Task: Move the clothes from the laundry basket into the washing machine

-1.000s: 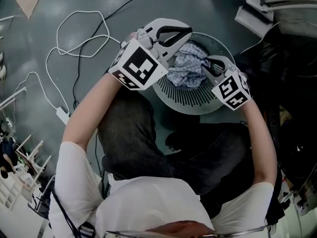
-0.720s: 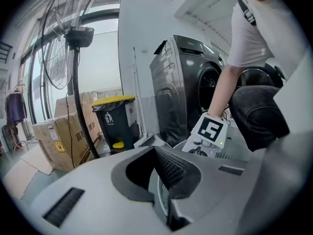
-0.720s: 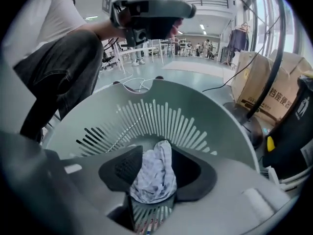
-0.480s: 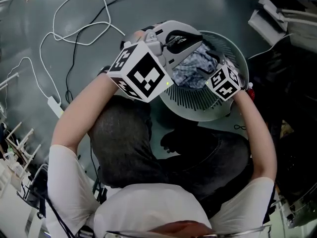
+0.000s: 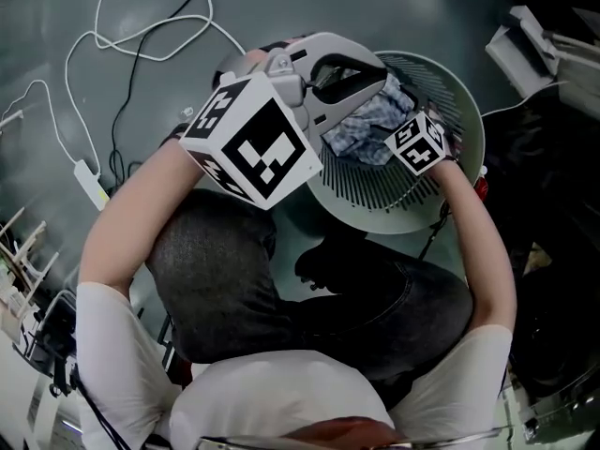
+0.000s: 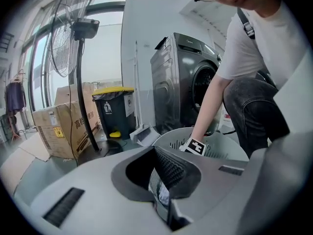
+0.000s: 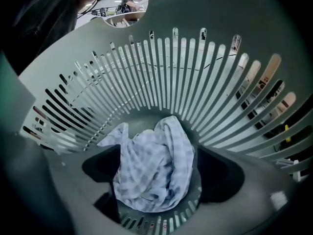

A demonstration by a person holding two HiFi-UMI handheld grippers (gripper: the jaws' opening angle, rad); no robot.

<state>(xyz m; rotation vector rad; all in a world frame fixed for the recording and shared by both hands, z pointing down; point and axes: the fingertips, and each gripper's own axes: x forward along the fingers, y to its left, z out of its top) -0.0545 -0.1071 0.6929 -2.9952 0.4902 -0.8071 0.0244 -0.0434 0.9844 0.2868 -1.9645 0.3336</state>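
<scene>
Right gripper (image 7: 159,173) released, jaws just been opening, straddling cloth (image 7: 146,185) in basket (image 7: 176,67). I'm aiming deeper before clenching, targeting thick fold. Left gripper (image 6: 164,180) clenched, hovering above.

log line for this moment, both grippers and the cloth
left gripper: shut on blue checked cloth | right gripper: jaws just opened, cloth between them | pale slatted plastic basket: cloth inside

A yellow-lidded bin (image 6: 113,114) stands near a cardboard box (image 6: 55,129).
</scene>
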